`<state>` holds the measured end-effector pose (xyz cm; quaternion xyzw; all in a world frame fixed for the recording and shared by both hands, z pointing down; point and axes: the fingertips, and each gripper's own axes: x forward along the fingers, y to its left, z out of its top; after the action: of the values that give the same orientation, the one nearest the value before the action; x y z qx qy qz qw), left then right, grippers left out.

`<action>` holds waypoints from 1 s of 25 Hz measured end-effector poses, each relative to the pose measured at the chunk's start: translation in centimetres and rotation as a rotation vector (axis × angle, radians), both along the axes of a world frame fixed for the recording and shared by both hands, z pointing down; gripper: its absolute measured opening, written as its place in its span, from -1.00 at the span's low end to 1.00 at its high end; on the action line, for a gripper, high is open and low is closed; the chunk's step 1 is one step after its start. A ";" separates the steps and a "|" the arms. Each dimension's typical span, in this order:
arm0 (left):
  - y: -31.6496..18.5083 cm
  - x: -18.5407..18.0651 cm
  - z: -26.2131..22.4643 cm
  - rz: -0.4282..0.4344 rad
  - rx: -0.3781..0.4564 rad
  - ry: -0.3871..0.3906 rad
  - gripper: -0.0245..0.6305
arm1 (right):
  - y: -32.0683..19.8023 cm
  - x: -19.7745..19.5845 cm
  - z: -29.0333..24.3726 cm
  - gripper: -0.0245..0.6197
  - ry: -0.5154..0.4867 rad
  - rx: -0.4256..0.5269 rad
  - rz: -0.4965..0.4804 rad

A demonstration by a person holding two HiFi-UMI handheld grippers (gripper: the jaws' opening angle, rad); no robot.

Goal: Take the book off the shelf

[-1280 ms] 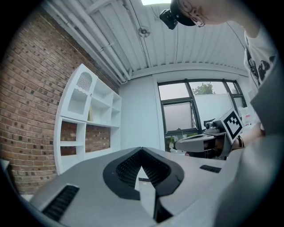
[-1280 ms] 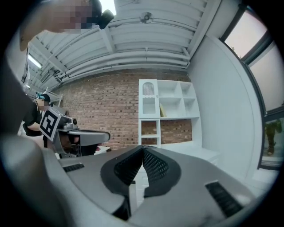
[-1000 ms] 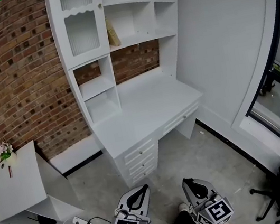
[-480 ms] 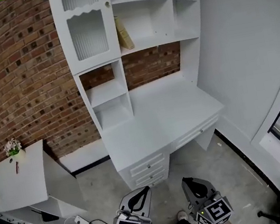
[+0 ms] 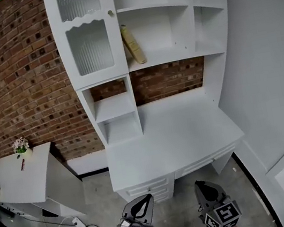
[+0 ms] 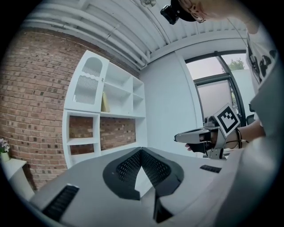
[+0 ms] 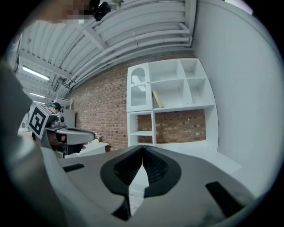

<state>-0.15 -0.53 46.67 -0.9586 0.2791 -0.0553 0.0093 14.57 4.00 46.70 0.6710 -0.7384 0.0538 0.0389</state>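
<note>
A tan book (image 5: 132,44) leans upright against the left wall of a middle compartment in the white shelf unit (image 5: 175,55) above the desk. It also shows as a thin tan book (image 6: 104,102) in the left gripper view and as a tan book (image 7: 157,99) in the right gripper view. My left gripper (image 5: 145,198) and right gripper (image 5: 202,185) are low at the bottom edge, over the floor in front of the desk, far from the book. Both point toward the desk. Each has its jaws shut with nothing between them, as seen on the left gripper (image 6: 141,150) and right gripper (image 7: 143,146).
A white desk (image 5: 173,137) with drawers (image 5: 149,187) stands under the shelves against a brick wall (image 5: 18,88). A ribbed glass cabinet door (image 5: 89,46) is left of the book. A small white table (image 5: 17,178) with a flower pot stands at left, cables and a power strip (image 5: 79,224) on the floor.
The view and both grippers have moved closer to the desk, so the shelf unit and book appear larger and more central. Both grippers remain shut and empty.
</note>
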 end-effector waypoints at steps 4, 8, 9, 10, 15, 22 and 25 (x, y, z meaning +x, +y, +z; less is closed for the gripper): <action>-1.5 2.2 0.2 -0.017 -0.026 -0.008 -0.89 | -2.3 2.9 0.2 -0.91 -0.009 -0.009 -0.020; -4.1 3.3 -0.2 -0.066 -0.055 -0.007 -0.89 | -5.1 4.5 0.6 -0.91 -0.005 -0.027 -0.040; -4.8 3.5 -0.2 -0.073 -0.056 -0.004 -0.89 | -5.9 4.7 0.6 -0.91 0.001 -0.028 -0.048; -5.6 3.7 -0.2 -0.077 -0.054 0.000 -0.89 | -6.8 4.9 0.6 -0.91 0.008 -0.026 -0.056; -10.5 4.4 0.5 -0.104 -0.052 0.022 -0.89 | -11.6 5.7 -0.1 -0.91 0.038 -0.009 -0.068; -20.1 6.3 -1.1 -0.112 -0.012 0.038 -0.89 | -22.1 6.1 -2.0 -0.91 0.067 0.027 -0.101; -24.7 6.2 -2.3 -0.117 -0.006 0.052 -0.89 | -26.8 5.6 -3.2 -0.91 0.090 0.050 -0.108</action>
<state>6.03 -25.22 44.37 -0.9418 0.3347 -0.0315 -0.0043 20.17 -22.75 43.50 0.6329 -0.7721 0.0030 0.0581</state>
